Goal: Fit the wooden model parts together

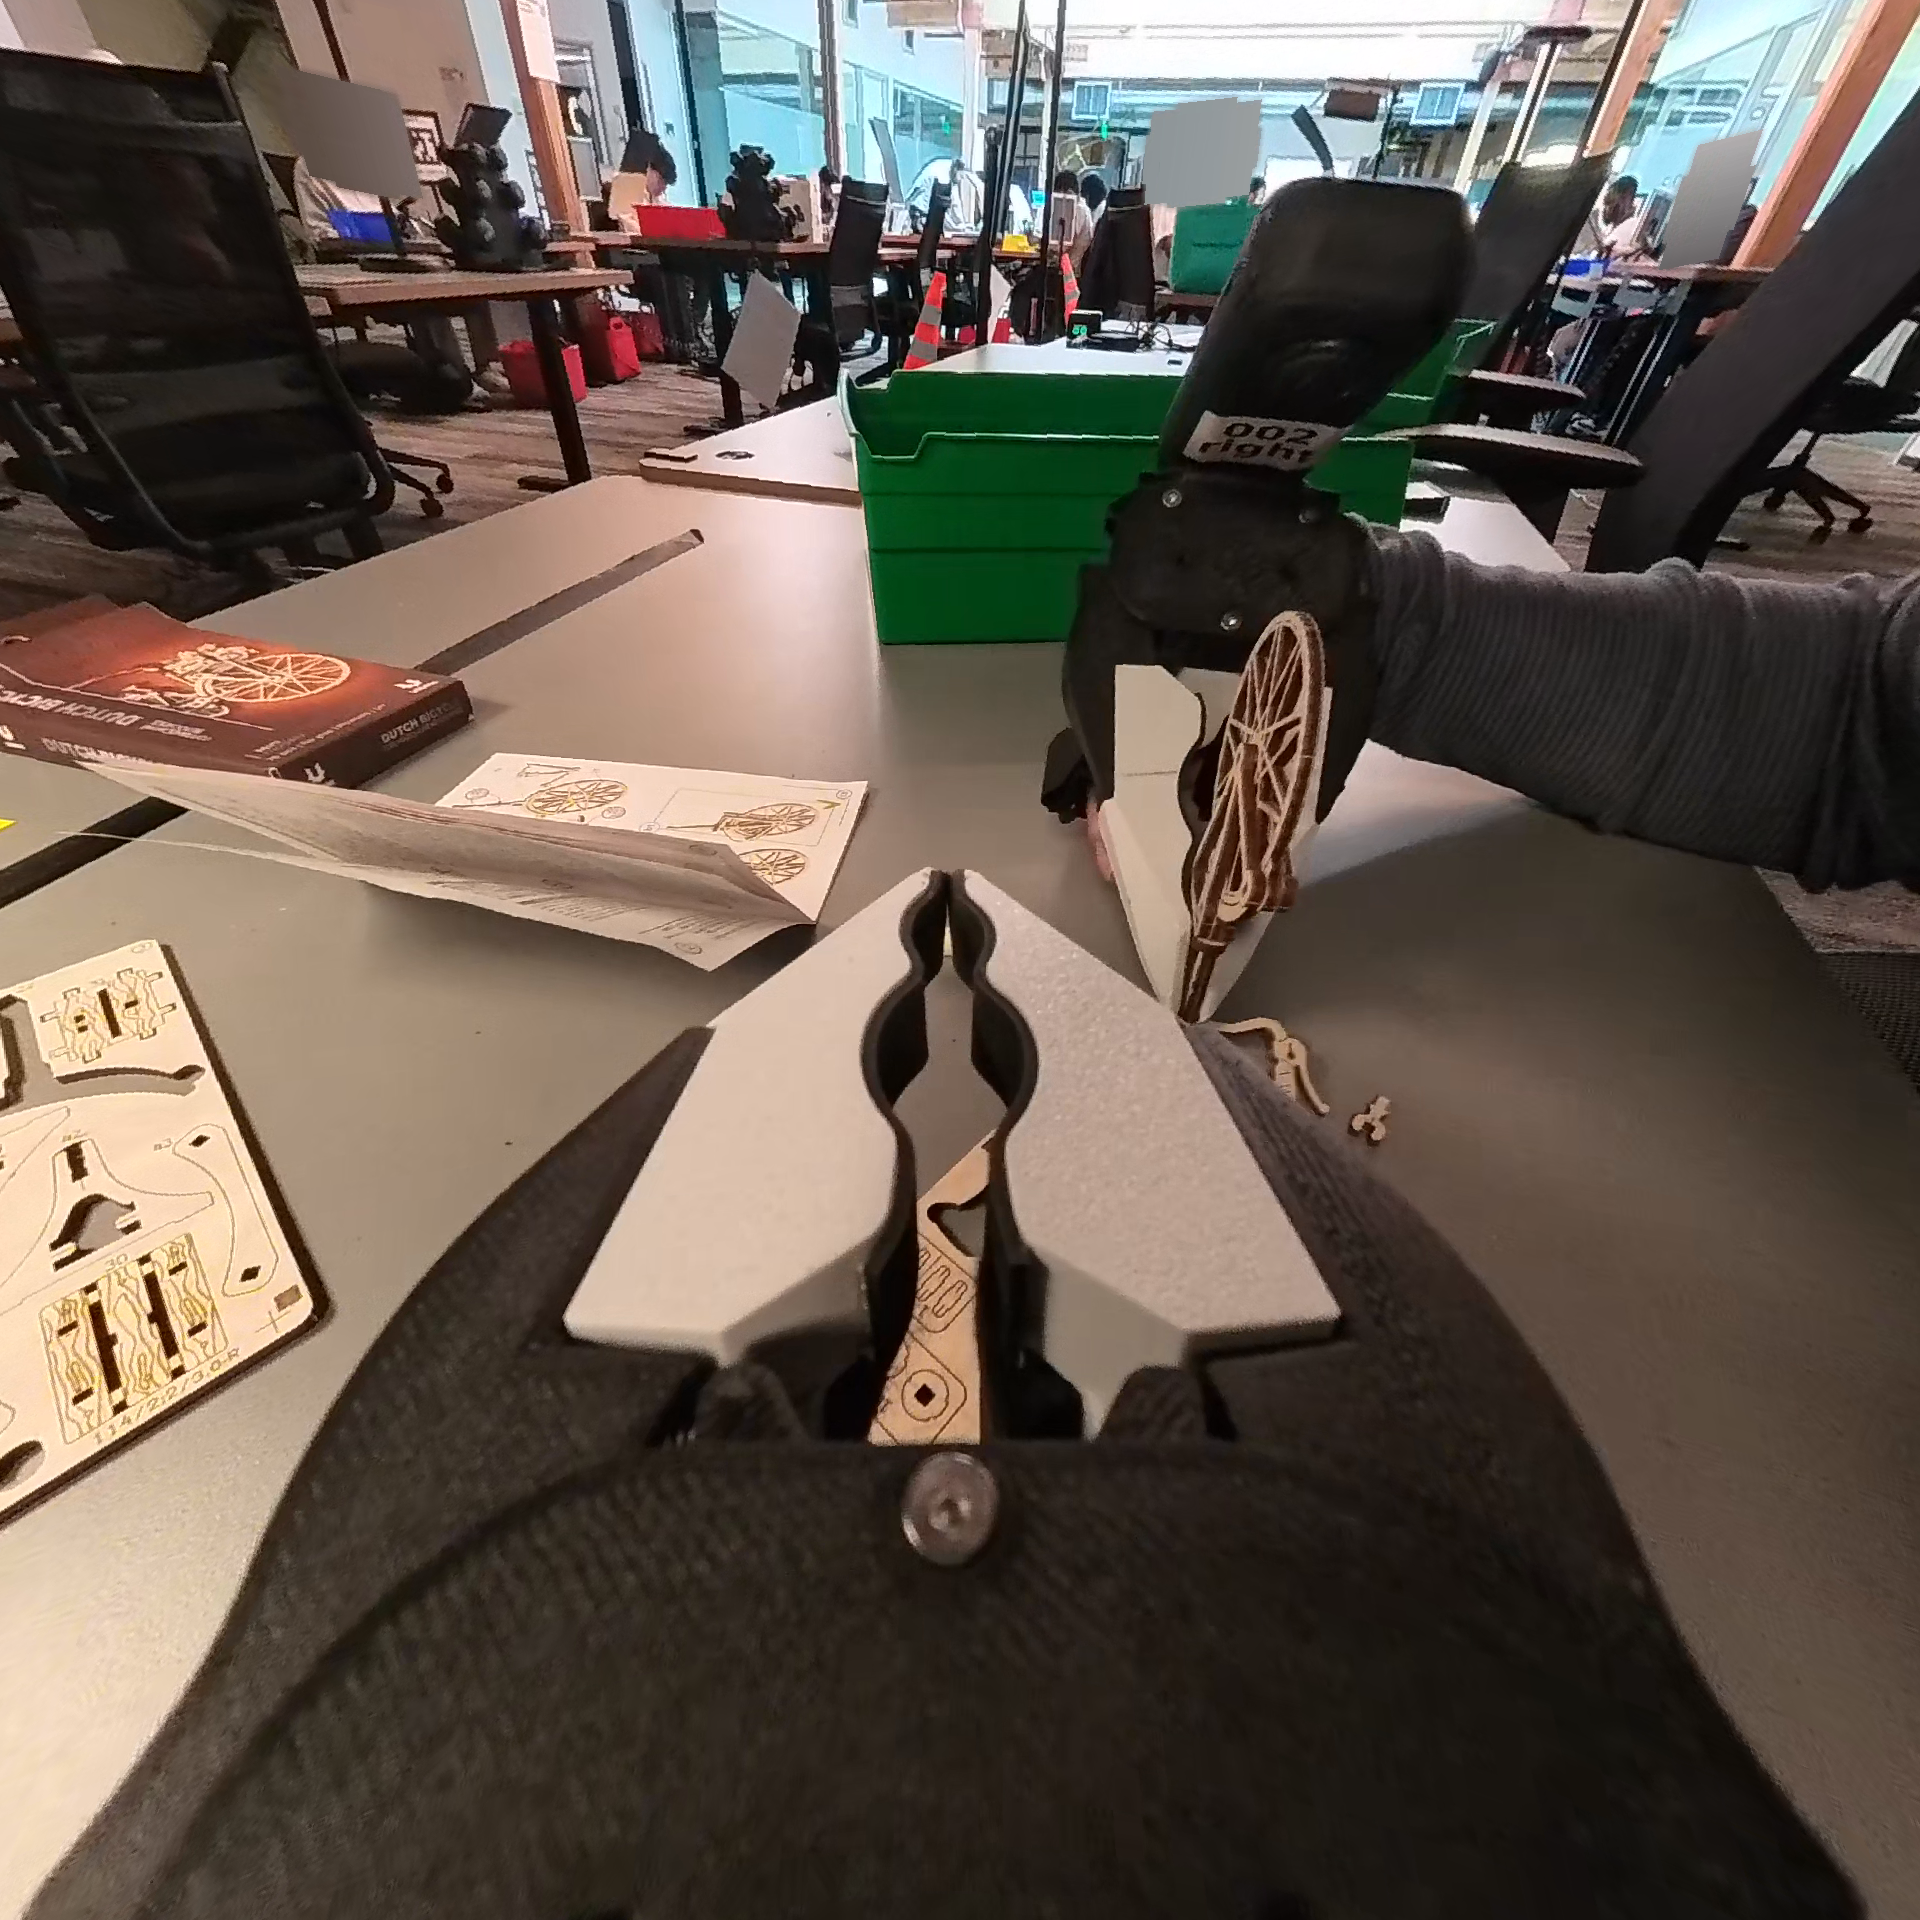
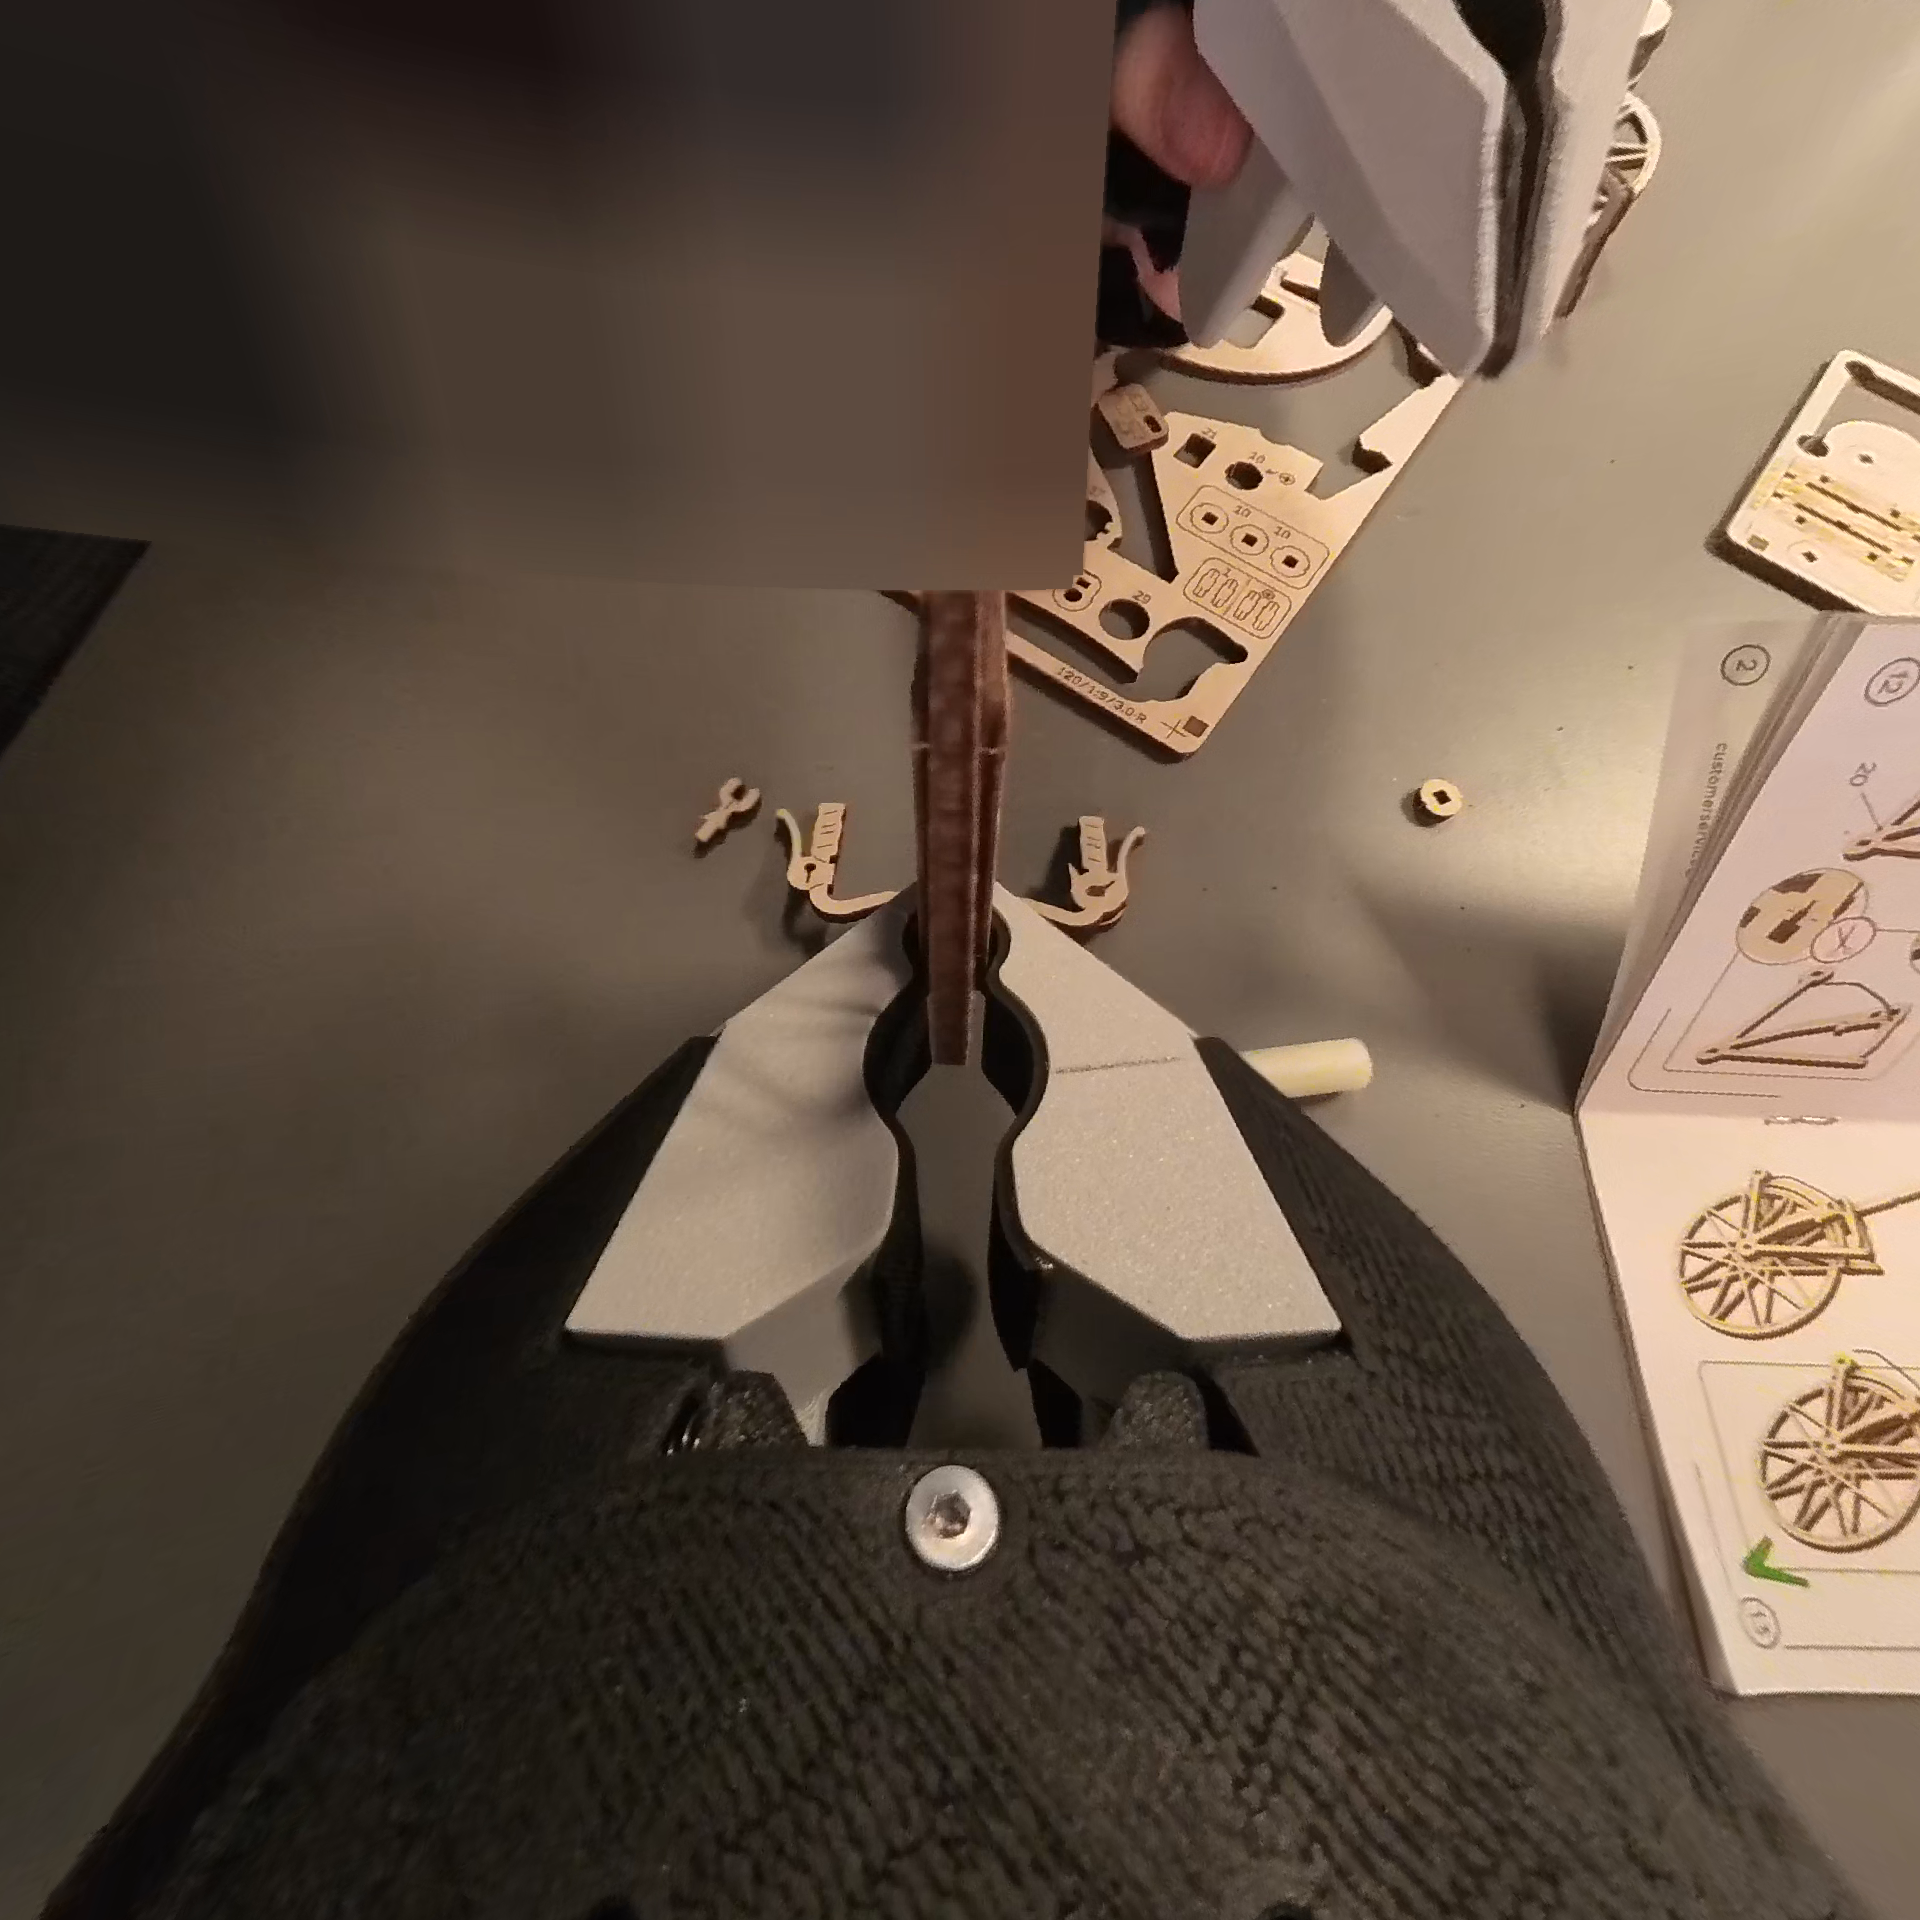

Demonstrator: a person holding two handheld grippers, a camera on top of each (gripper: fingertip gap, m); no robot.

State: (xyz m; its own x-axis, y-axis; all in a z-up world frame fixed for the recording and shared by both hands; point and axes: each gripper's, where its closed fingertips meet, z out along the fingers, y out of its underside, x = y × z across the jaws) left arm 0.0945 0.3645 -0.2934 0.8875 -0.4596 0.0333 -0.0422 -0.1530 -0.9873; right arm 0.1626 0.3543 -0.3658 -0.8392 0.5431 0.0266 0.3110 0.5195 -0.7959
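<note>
Wooden wheel (image 1: 1252, 800) upright, edge-on, clamped between fingers of right gripper (image 1: 1195, 997), tips near grey table (image 1: 623, 582). Small loose wooden parts (image 2: 821, 862) lie on table just beyond. Left gripper (image 1: 951, 883) pinched closed, apparently empty, above punched wooden sheet (image 2: 1236, 582). Instruction booklet (image 1: 582, 842) lies open nearby, green bin (image 1: 977, 499) behind.
</note>
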